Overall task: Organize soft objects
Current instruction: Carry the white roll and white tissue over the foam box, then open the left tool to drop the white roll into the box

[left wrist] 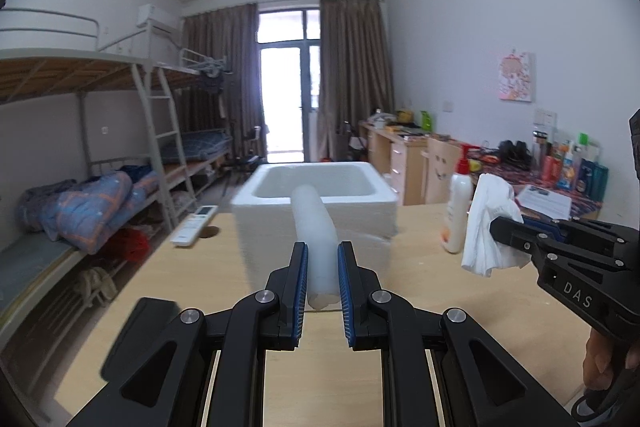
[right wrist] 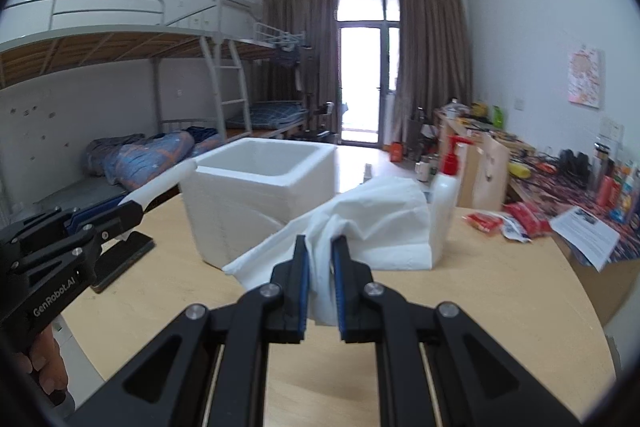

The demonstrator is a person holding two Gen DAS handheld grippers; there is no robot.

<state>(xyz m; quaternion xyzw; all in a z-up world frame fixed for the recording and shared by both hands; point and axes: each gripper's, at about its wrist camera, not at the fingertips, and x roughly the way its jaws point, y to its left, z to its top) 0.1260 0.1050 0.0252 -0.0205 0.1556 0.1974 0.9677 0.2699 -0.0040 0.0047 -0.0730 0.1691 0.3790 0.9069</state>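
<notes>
Two hand-held grippers carry soft goods above a pale wooden table [left wrist: 192, 279] toward a white foam box [left wrist: 320, 203] that stands open-topped near the table's far edge. The left gripper [left wrist: 323, 267] is clenched on a white foam tube [left wrist: 312, 223], its blue pads pressing the tube's near end while the rest juts forward, its far tip in line with the box's rim. The right gripper [right wrist: 320, 267] is clamped on a crumpled white cloth [right wrist: 372, 223], which hangs loose and billows around the jaws, clear of the tabletop.

Both pieces look very light. The tube appears springy yet holds its line when gripped at one end; a firmer pinch would likely dent it, and a hold nearer its middle would probably swing less. The cloth is limp, with no shape of its own, so it should trail wherever it is carried; gathering a thick fold between the pads seems safer than a single thin edge, which could slip out.

A white pump bottle [left wrist: 458, 215] with a red top stands just right of the box, close to the cloth's likely path. A remote control [left wrist: 196, 225] lies at the table's left edge.
</notes>
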